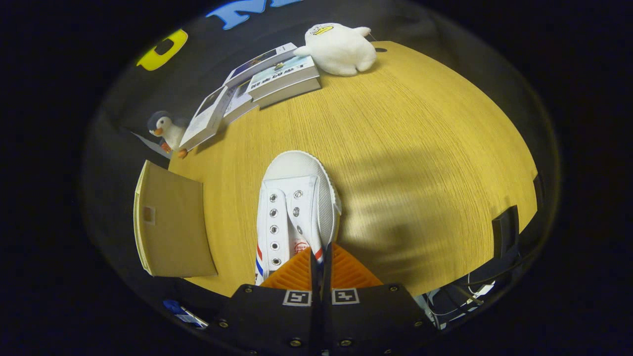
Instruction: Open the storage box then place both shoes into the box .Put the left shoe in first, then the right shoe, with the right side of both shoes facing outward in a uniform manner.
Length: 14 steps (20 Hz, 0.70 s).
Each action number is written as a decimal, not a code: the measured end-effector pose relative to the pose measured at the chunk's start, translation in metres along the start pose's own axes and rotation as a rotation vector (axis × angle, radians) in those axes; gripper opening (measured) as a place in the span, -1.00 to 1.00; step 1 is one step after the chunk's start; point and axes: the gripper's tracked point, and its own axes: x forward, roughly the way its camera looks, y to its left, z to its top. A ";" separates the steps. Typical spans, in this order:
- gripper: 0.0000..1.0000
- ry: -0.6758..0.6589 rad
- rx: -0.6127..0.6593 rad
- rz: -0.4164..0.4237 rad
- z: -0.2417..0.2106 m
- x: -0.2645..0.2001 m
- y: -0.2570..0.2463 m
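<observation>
A: Shoe (pixel 295 207) was white canvas, rubber toe cap pointing away from the tool (pixel 320 257), red and blue stripes on its side. Gripper view: it sat just ahead of the fingers, over the wooden counter (pixel 420 148).

B: Tool state?

A: Fingers were drawn nearly together, a thin gap left. A strip of the shoe's collar edge ran into that gap, so it looked pinched there. Couldn't confirm both pads pressed on it. Also couldn't tell whether the shoe was lifted or resting on the counter.

B: Left or right shoe?

A: Couldn't tell from this angle.

B: Box?

A: A tan flat panel (pixel 170 222) sat beside the shoe, at the counter's edge. Probably the storage box or its lid; open or closed wasn't readable.

B: Handling?

A: My guess: light, soft upper, stiff rubber sole. Canvas would fold under a pinch, so the shoe could swing or droop toe-down. Collar or heel rim seemed the sensible hold, thin enough for the fingers. No laces in the eyelets, so nothing to snag.

B: Clutter?

A: Books (pixel 267 79) stacked well beyond the toe, white plush (pixel 341 49) next to them, penguin toy (pixel 165 129) near the books, off the far corner of the panel. All well apart from the shoe.
</observation>
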 end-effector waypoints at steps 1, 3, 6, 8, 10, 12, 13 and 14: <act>-0.99 -0.006 -0.003 0.013 0.004 -0.004 0.007; -0.99 -0.022 -0.012 0.044 0.011 -0.017 0.026; -0.99 -0.040 -0.029 0.109 0.022 -0.034 0.064; -0.99 -0.050 -0.052 0.148 0.029 -0.043 0.091; -0.99 -0.062 -0.087 0.170 0.034 -0.051 0.116; -0.99 -0.069 -0.123 0.190 0.038 -0.057 0.142; -0.99 -0.071 -0.136 0.202 0.039 -0.059 0.154; -0.99 -0.072 -0.149 0.216 0.040 -0.060 0.168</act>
